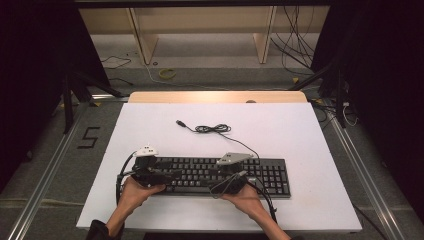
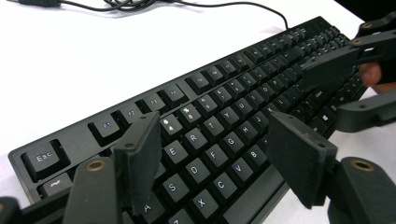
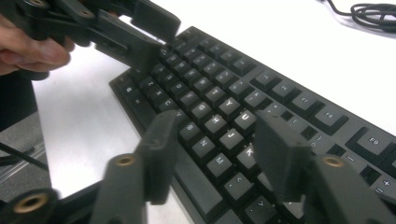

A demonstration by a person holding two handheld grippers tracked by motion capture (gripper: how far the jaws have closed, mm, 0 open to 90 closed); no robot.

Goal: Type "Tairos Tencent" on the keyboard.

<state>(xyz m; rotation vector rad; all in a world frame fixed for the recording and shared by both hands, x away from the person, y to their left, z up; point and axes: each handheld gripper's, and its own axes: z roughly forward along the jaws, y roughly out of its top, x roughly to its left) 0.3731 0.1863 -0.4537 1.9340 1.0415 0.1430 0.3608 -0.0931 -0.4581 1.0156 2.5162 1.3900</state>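
Note:
A black keyboard [image 1: 270, 172] lies along the near part of the white table top [image 1: 300, 130]. Its cable [image 1: 212, 129] is coiled loosely behind it, with the USB plug lying free on the white surface. My left gripper [image 1: 172, 175] hovers over the keyboard's left end, pointing right. In the left gripper view, my left gripper [image 2: 215, 135] is open above the letter keys with nothing between its jaws. My right gripper [image 1: 212, 172] is over the middle of the keyboard, pointing left. In the right gripper view, my right gripper [image 3: 215, 123] is open above the H and J keys, gripping nothing.
The white top ends close in front of the person's hands, and a wooden strip [image 1: 217, 96] borders its far edge. Beyond it are a wooden shelf frame [image 1: 200, 30] and loose cables [image 1: 295, 45] on the floor. Metal rails run along both sides of the table.

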